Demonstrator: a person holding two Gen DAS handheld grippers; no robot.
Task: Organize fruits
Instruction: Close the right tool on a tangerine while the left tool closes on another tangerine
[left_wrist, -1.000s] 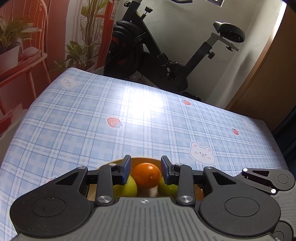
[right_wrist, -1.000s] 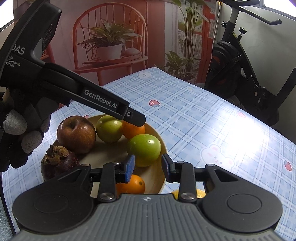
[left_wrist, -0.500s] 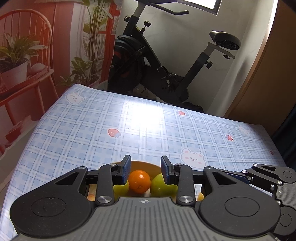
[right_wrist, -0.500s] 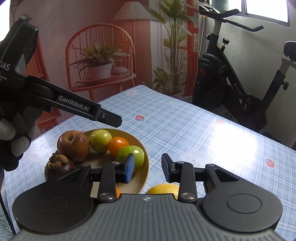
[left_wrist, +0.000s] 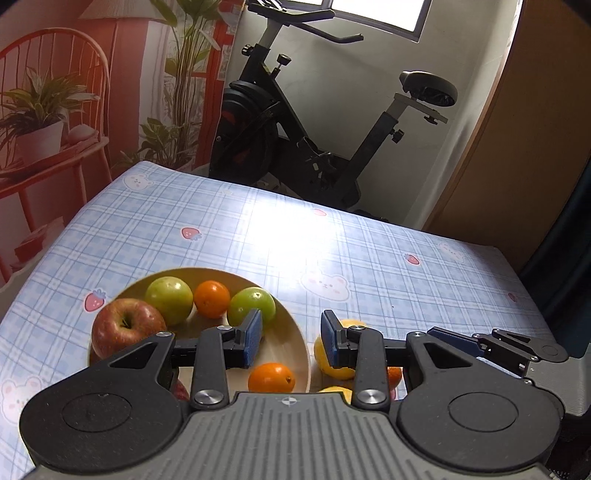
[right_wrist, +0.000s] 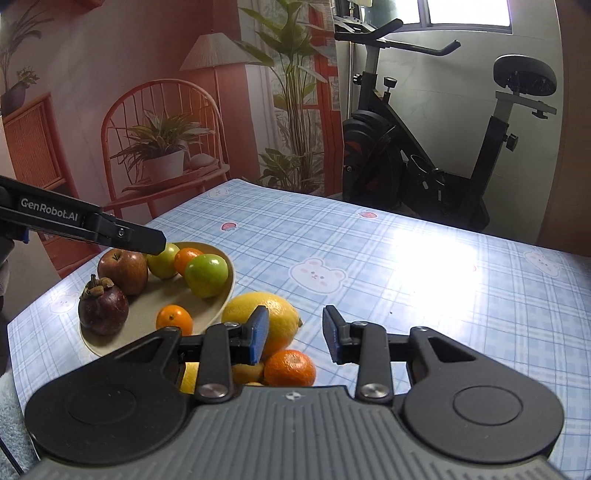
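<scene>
A beige plate holds a red apple, two green apples and two oranges. The right wrist view adds a dark mangosteen on the plate. On the cloth to the right of the plate lie a lemon and a mandarin. My left gripper hovers over the plate's near right rim, its jaws apart and empty. Above the lemon and mandarin, my right gripper is also apart and empty.
A blue checked tablecloth covers the table. Behind the far edge stand an exercise bike and an orange chair with a potted plant. A wooden door is at the right. More yellow fruit is half hidden under the right gripper.
Both grippers have drawn back and a little up from the plate, so the whole plate and the fruit beside it have come into view. The jaws kept the same gap.
</scene>
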